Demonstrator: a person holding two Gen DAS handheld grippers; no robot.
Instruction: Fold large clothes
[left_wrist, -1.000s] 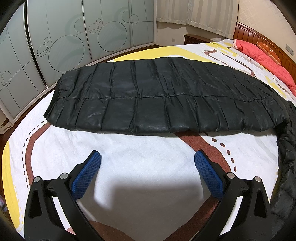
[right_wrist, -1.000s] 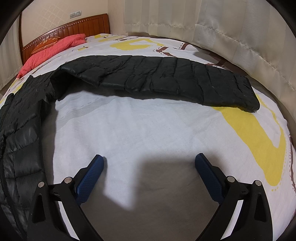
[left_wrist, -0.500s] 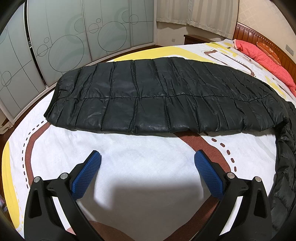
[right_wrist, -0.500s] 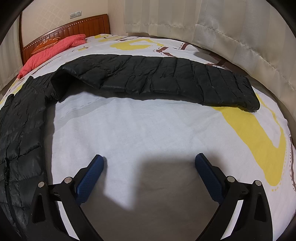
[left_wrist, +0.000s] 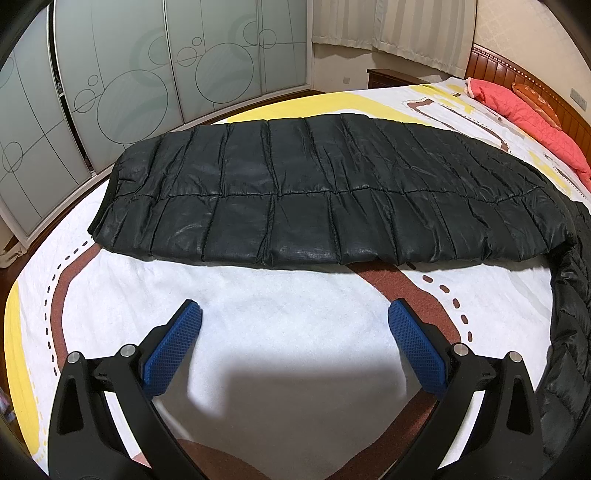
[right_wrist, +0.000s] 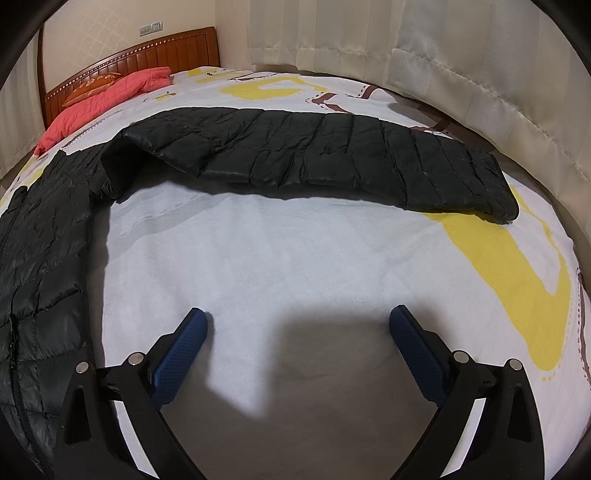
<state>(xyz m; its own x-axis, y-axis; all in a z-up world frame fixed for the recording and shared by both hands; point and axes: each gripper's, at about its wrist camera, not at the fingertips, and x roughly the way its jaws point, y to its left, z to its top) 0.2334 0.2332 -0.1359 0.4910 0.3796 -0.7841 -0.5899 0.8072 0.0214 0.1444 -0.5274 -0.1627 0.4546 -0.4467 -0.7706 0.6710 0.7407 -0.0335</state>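
In our right wrist view the jacket (right_wrist: 44, 258) body now fills more of the left edge than a second ago, reaching nearer the left finger of the right gripper (right_wrist: 298, 338). In our left wrist view the jacket (left_wrist: 569, 332) has slid slightly rightward.

1. You have no readable text, brand, number or sign in either wrist view.
2. The orange cushion (right_wrist: 94, 85) against the headboard (right_wrist: 129, 62) carries pale markings that could be lettering, but they are too blurred to read.
3. The black jacket (left_wrist: 314, 199) shows no label or logo that you can read on its quilted surface.
4. The bedsheet (left_wrist: 295, 317) carries only yellow and brown shapes with dashed lines, no letters.
5. The wardrobe doors (left_wrist: 147, 74) behind the jacket carry only circle and line patterns.
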